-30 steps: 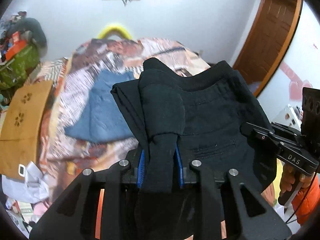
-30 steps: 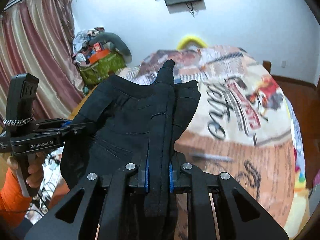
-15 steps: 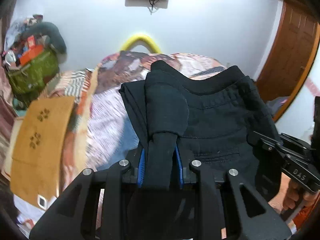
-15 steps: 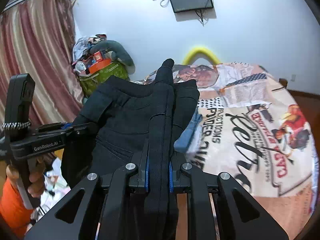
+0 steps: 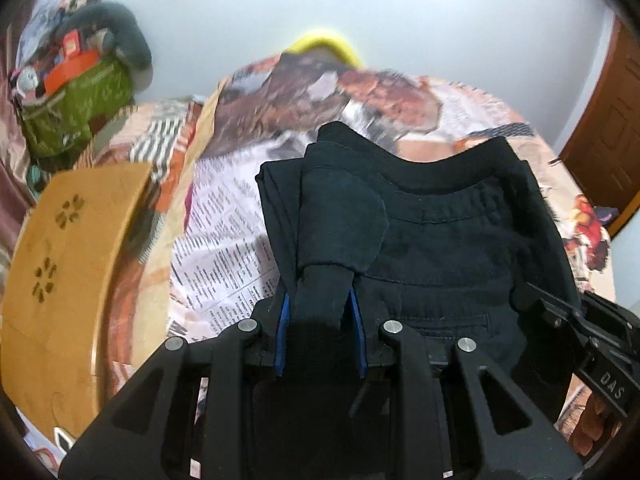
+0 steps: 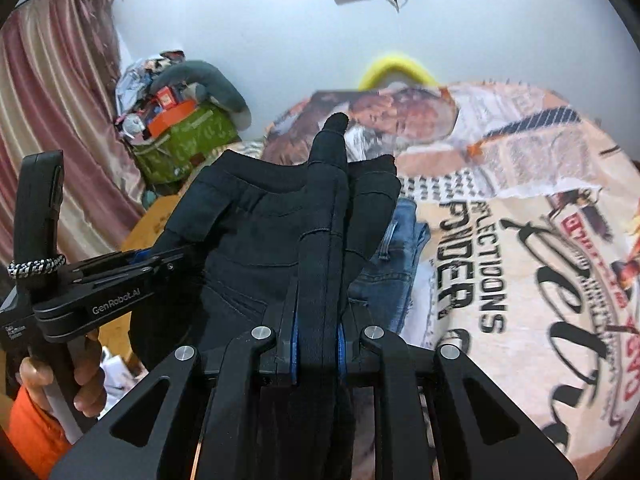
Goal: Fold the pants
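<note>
The bed, spread with a newspaper-print cover, fills the room from 12 to 4 o'clock in the right wrist view. A pair of blue jeans lies on it just right of centre. Above it, clear of the cover, hang the black pants, stretched by their waistband between the two tools; the waist end sits at centre in both views, and the legs drop out of sight below.

The cloth looks soft, fairly thick and limp: it sags in a shallow curve between the grips and bunches into a thick wad where it is pinched. It probably carries some weight, yet is neither slippery nor fragile. The waistband corners seem the sound place to hold, since the doubled band gives the pads something firm to bite.

The left gripper is clamped on one waistband corner, cloth bulging from between its blue pads at 6 o'clock. The right gripper is likewise closed tight on the opposite corner, a ridge of fabric standing up toward 12 o'clock.
</note>
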{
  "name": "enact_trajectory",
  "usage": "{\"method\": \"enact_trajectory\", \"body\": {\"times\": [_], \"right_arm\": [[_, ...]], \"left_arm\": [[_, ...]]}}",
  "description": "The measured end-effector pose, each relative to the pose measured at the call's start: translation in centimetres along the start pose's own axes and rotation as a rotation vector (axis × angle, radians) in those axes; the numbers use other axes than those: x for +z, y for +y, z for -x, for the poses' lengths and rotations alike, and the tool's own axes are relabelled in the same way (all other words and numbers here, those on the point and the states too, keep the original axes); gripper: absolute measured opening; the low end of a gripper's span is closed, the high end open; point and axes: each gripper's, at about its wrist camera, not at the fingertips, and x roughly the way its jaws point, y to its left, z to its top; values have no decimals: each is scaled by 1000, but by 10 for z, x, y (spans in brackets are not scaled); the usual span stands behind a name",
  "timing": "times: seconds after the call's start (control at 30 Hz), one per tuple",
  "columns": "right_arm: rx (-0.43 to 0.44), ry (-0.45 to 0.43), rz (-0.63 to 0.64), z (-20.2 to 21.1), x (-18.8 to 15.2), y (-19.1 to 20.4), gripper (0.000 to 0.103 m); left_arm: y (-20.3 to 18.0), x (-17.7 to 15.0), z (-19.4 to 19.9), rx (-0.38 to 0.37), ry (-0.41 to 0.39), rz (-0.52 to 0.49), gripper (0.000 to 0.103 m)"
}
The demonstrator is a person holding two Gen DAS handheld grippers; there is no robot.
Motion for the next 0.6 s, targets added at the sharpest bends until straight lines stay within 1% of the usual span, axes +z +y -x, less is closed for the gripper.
{"method": "enact_trajectory", "body": {"times": [0.13, 0.17, 0.27, 0.37, 0.4, 0.43, 0.53, 0.6], "right_arm": [[-20, 55, 0, -26, -8, -3, 12], [-33, 64, 3, -30, -12, -4, 12], [-54, 94, -16, -38, -17, -16, 13], [-61, 112, -36, -34, -18, -23, 19], [-79, 119, -31, -33, -18, -23, 22], [-89, 123, -23, -28, -18, -24, 23], [-109, 114, -13, -7, -19, -23, 26], [-115, 84, 2, 16, -18, -18, 26]], "left_arm": [[10, -6, -34, -10, 56, 13, 28], [10, -8, -37, -10, 58, 5, 30], [15, -12, -41, 12, 51, 13, 33], [23, -11, -31, 20, 32, 46, 34], [24, -12, -24, 35, 23, 44, 34], [24, -12, -18, 51, 17, 36, 34], [22, -13, 6, 64, 2, 11, 34], [20, -14, 27, 63, -8, 2, 34]]}}
